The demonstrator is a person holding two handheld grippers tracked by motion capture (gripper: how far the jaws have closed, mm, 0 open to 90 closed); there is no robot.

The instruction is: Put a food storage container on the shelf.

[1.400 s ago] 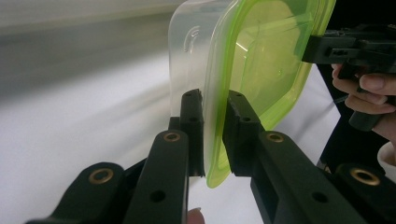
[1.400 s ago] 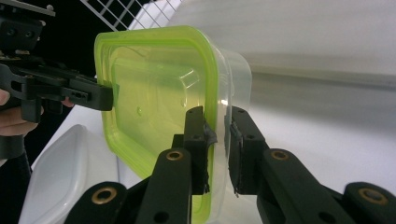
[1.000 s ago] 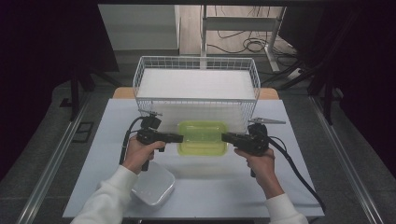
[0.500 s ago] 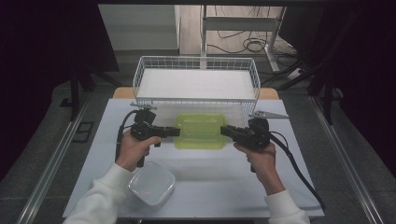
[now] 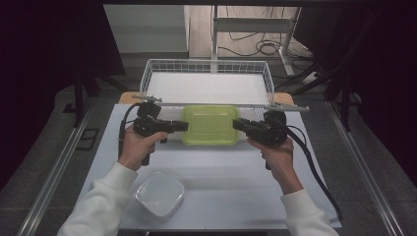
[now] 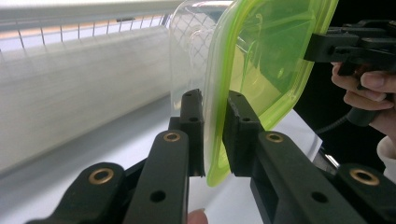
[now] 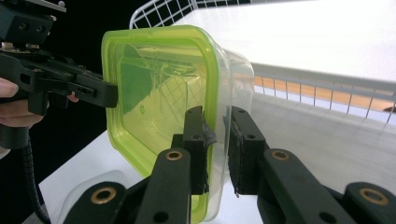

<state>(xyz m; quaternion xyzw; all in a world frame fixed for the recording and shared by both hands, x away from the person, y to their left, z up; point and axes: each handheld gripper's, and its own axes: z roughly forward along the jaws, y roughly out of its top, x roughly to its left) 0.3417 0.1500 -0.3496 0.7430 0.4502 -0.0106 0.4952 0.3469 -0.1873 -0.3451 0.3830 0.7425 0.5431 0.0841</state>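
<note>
The counter is a pale sheet, and no brand, label or writing can be read on anything on it. At its far edge stands a white wire basket with a white liner inside. Just in front of the basket, over the middle of the counter's far half, a box is held clear of the surface between the two grippers. It is a clear plastic tub with rounded corners, closed by a see-through lime-green lid with a raised rim. The left gripper is clenched on the rim at the box's left end, one jaw on the lid side and one on the tub side. The right gripper is clenched on the rim at the opposite end in the same way. Near the counter's near left corner lies a smaller clear container, well apart from the box.
</note>
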